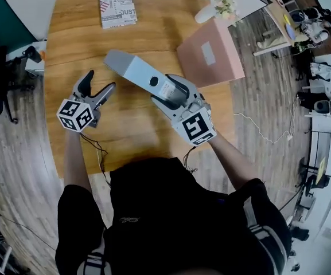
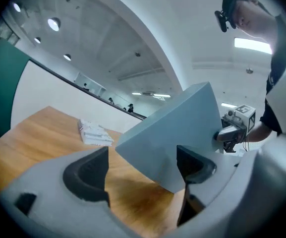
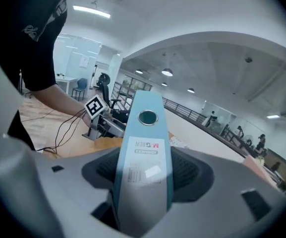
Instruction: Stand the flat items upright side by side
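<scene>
While R hand-held gripper (image 1: 174,98) clamps binder (image 1: 135,72) at its spine end, binder sits tilted over counter (image 1: 136,132), long axis away-left; L hand-held gripper (image 1: 98,86), jaws apart & empty, is nearer its free end.

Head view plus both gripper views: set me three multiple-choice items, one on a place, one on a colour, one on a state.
1. On the table, the patterned book lies at the: A. far end B. near end C. middle
2. The lever-arch binder in the right claw is: A. pink B. grey-blue C. green
3. The left claw is: A. shut on the binder B. open, gripping nothing C. shut, empty
1 A, the head view shows it by the far edge; 2 B, its spine and cover show grey-blue; 3 B, its pads stand apart, clear of the binder.
</scene>
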Demonstrator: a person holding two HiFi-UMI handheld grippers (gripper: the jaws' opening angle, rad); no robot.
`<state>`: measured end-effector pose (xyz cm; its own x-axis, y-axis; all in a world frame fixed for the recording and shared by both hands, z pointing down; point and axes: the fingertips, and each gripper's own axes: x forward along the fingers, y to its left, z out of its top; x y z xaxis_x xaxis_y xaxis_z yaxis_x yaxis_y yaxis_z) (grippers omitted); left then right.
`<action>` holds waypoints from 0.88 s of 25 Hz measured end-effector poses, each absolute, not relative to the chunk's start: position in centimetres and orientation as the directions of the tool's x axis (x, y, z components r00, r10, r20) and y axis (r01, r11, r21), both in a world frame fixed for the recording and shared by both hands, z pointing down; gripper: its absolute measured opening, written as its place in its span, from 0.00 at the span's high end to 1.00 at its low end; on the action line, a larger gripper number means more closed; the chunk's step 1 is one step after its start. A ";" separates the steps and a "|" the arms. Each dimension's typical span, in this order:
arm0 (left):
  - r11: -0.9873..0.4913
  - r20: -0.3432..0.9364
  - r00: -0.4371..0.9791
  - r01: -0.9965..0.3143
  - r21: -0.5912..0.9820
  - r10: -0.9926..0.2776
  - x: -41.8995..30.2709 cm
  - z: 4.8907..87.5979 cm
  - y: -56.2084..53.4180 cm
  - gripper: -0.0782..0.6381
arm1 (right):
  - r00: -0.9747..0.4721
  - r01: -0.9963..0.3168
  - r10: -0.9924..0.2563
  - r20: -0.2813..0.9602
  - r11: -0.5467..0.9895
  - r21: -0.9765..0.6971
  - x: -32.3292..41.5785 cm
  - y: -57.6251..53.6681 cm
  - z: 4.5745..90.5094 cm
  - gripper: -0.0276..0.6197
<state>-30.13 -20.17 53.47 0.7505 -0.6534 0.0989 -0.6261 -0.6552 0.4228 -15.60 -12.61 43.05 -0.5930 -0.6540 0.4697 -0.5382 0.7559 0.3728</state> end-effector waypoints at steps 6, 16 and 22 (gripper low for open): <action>-0.876 0.220 0.851 -0.481 -0.039 -0.477 -23.3 49.6 -21.2 0.28 | -0.536 -0.688 -0.771 0.344 0.635 0.350 -11.4 -10.4 42.1 0.51; -0.853 0.351 0.896 -0.057 -0.518 -0.273 -13.2 43.9 -17.4 0.28 | -0.475 -0.820 -0.861 0.181 0.508 0.265 -8.0 -7.8 41.6 0.51; -0.782 0.427 0.867 0.073 -0.619 -0.257 -8.7 43.2 -15.0 0.29 | -0.450 -0.852 -0.879 0.158 0.475 0.218 -4.2 -5.7 41.7 0.51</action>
<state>-8.72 -15.01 43.17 0.8667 -0.2572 0.4274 0.0731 -0.7821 -0.6188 -4.24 -5.73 41.69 -0.4498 -0.8790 0.1581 -0.8523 0.4754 0.2183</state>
